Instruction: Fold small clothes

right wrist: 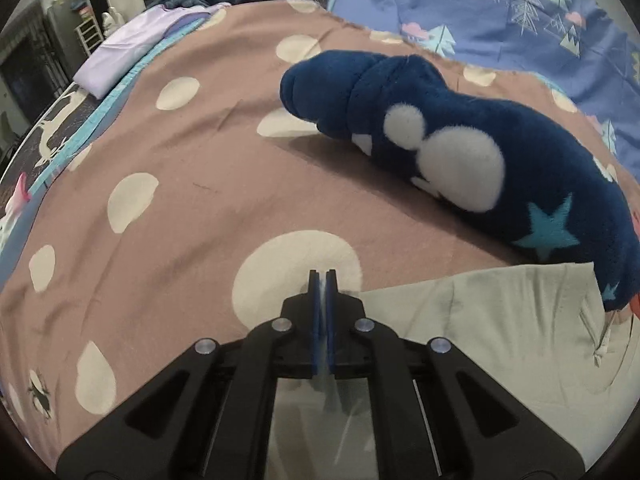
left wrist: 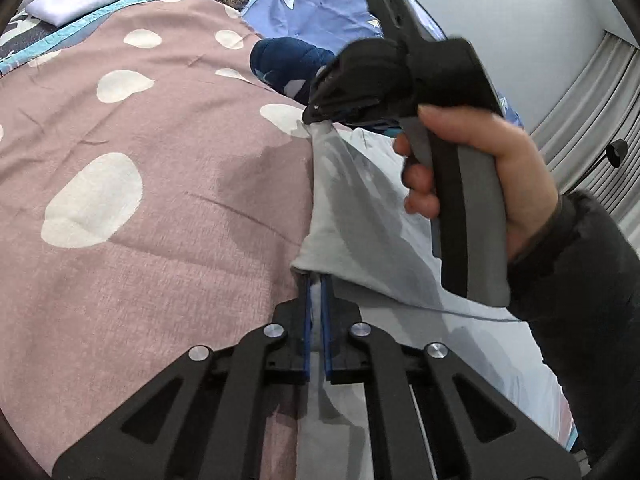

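Left wrist view first: the left gripper (left wrist: 317,312) has its blue pads pinched nearly together on a folded edge of the pale grey garment (left wrist: 344,216), and cloth fills the thin gap between them. Further up that edge, the right gripper (left wrist: 316,116) bites the same garment at its top corner, with the person's right hand (left wrist: 472,176) wrapped around the handle. So the cloth hangs stretched between the two, lifted off the bed (left wrist: 140,240), which is covered by a dusty pink sheet with big cream blobs. Loads of bare sheet out to the left of the garment; the right side is crowded by the arm and more pale fabric lying flat. Right wrist view shows that gripper (right wrist: 322,280) closed tight on a thin sliver of the grey fabric, with the rest of the garment (right wrist: 480,320) spread smooth and flat to the right. A navy plush sock (right wrist: 440,128) with white dots and teal stars lies just beyond, its end overlapping the garment's far corner. A folded lilac cloth (right wrist: 120,60) sits at the bed's far left edge.
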Demonstrator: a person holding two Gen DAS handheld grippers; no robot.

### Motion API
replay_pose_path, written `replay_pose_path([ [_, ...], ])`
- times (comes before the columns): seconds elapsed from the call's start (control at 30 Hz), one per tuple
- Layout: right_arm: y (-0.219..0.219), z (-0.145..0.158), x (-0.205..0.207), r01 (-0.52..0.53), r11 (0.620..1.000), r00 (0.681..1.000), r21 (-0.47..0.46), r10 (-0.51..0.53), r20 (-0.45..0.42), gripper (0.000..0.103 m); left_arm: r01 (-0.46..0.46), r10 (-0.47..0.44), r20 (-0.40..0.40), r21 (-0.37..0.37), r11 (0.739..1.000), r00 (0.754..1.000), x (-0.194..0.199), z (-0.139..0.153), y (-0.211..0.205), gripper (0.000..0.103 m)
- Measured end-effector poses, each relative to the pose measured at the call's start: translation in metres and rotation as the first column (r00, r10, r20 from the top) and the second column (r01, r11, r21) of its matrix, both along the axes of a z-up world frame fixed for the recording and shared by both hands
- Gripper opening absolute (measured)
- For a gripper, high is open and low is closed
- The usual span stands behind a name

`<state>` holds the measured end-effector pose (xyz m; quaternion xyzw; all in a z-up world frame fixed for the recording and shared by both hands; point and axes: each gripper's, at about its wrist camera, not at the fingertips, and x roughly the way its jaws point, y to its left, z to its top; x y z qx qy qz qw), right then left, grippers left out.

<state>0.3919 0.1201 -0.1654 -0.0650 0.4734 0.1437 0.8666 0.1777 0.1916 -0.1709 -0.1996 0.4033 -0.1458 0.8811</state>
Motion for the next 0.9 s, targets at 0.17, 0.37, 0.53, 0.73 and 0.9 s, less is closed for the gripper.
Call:
replay_pose_path([
  [0.17, -0.053, 0.049, -0.050, 0.032, 0.988, 0.990, 0.149, -0.052, 0.131, 0.048, 0.002, -0.002, -0.006, -0.023, 1.000, 1.000, 0.002, -0.003, 0.008, 0.007],
  [0.37, -0.155, 0.063, -0.161, 0.083, 0.984, 0.964, 0.160, -0.120, 0.237, 0.051, 0.003, -0.003, -0.002, -0.031, 1.000, 1.000, -0.002, -0.002, 0.009, 0.007],
  [0.53, -0.274, 0.001, -0.208, 0.416, 0.892, 0.905, 0.177, -0.425, 0.013, 0.021, 0.006, -0.006, 0.015, -0.006, 1.000, 1.000, -0.004, 0.001, 0.006, 0.007],
  [0.73, -0.337, -0.038, -0.225, 0.429, 0.757, 0.885, 0.493, -0.462, -0.060, 0.000, -0.085, 0.083, 0.038, 0.061, 0.995, 0.996, -0.010, 0.010, 0.012, 0.005],
  [0.9, -0.332, -0.037, -0.230, 0.421, 0.775, 0.885, 0.471, -0.464, -0.028, 0.000, -0.048, 0.019, 0.178, 0.158, 0.986, 0.984, -0.032, 0.064, -0.017, 0.005],
])
